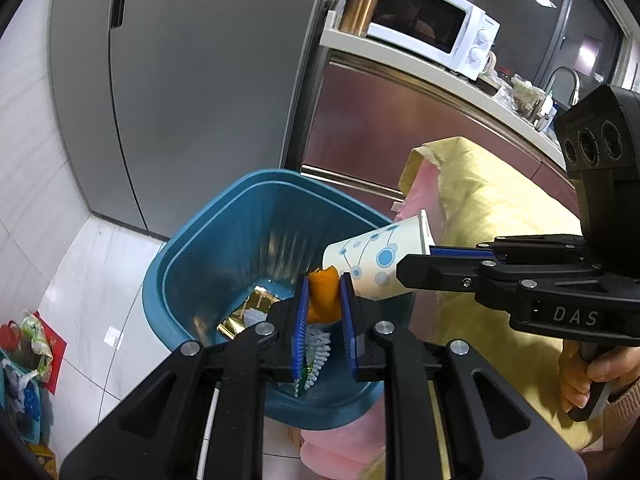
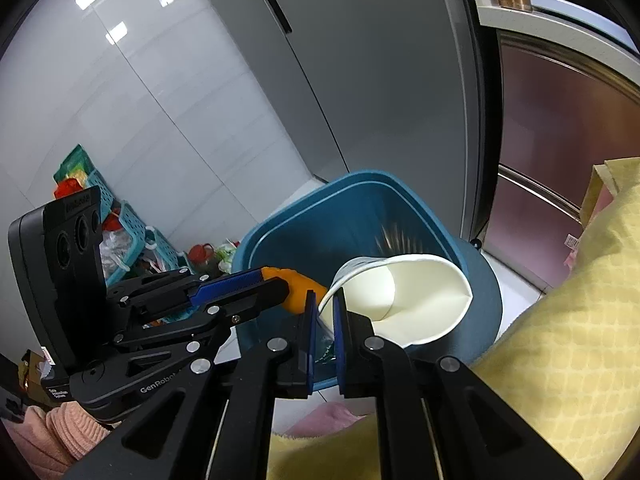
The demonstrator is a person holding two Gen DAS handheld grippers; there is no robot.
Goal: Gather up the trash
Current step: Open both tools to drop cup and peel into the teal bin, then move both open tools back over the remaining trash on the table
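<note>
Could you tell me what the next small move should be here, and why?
Probably open both grippers and let the pieces drop. The left gripper pinches the orange peel and the right gripper pinches the paper cup by its rim, both already over the open blue bin, which holds other trash.

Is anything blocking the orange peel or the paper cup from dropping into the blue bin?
Nothing visible. The orange peel and paper cup both hang over the open mouth of the blue bin, which already holds a gold wrapper at the bottom.
</note>
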